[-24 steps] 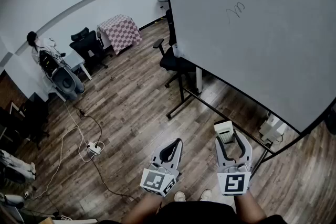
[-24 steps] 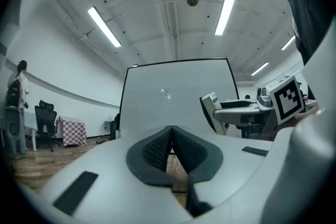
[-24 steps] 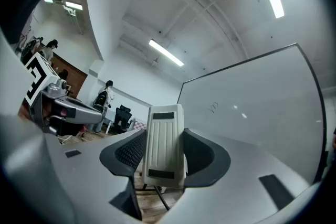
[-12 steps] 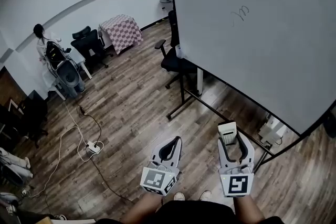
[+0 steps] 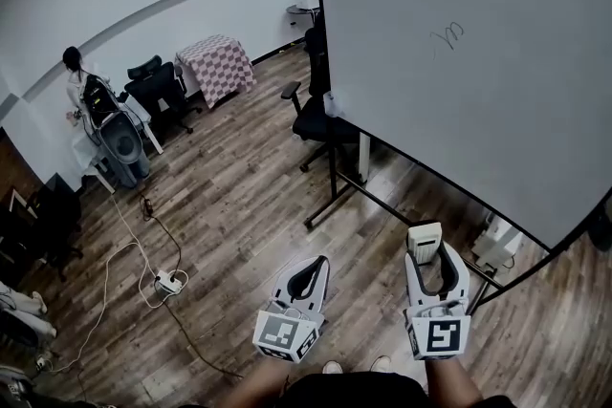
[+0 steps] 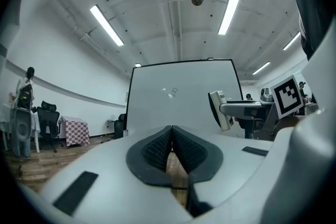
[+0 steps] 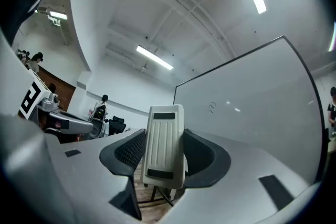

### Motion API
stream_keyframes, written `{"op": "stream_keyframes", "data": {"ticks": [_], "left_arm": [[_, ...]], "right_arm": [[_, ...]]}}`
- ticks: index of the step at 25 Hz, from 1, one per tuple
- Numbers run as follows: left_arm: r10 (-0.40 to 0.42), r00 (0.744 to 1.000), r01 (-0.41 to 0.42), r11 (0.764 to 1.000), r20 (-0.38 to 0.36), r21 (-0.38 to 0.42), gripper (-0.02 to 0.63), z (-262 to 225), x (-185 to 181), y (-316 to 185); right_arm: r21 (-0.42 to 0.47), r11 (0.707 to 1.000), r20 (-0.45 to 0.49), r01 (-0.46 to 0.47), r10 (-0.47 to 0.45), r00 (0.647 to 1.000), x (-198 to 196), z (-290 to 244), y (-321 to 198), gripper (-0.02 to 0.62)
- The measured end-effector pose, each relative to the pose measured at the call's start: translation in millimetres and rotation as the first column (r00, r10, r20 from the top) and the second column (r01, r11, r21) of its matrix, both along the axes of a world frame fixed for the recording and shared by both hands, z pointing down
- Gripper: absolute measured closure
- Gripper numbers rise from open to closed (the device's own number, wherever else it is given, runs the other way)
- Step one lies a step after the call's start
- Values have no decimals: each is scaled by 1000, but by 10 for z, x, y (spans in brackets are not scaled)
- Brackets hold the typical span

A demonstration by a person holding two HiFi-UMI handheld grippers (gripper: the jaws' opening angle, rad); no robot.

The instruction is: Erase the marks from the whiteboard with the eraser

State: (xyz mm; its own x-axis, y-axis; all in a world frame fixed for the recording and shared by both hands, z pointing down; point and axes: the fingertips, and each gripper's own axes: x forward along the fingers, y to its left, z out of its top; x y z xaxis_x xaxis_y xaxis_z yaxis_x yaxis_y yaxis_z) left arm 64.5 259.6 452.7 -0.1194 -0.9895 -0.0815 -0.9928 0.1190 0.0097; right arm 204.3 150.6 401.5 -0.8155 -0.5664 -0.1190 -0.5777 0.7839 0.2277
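Far off on my left, a red-and-white checked cloth (image 5: 217,62) hangs in soft folds over a small stand by the pale wall. A thin white cable (image 5: 129,229) snakes across the brown wood-plank floor (image 5: 239,196).

My left gripper (image 5: 311,268), smooth grey plastic with a marker cube at its back, is held low in front of me and points forward. Its two ribbed black rubber pads (image 6: 157,147) are pressed together with nothing between them.

My right gripper (image 5: 426,253) sits just beside it at about the same height and also points forward, towards the board's stand. Its jaws are clamped on the cream plastic eraser (image 7: 165,147), a rounded rectangular block with fine lengthwise ribs on its back and a dark strip at each end. The eraser stands upright between the pads and sticks out past the jaw tips, well apart from the board.

The large white whiteboard (image 5: 478,129), smooth and faintly glossy in a thin black frame, stands ahead and to the right on black metal legs (image 5: 332,191). A small curly dark scribble (image 5: 448,36) sits in its upper middle.
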Motion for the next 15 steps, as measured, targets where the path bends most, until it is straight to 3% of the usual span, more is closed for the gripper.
{"op": "stream_keyframes", "data": {"ticks": [9, 15], "left_arm": [[40, 999, -40, 999, 14, -3, 588, 54, -304, -126], [60, 998, -60, 998, 16, -6, 588, 88, -449, -454]], "right_arm": [[20, 999, 16, -50, 50, 999, -239, -15, -51, 348], [21, 998, 31, -66, 66, 997, -386, 9, -383, 347]]}}
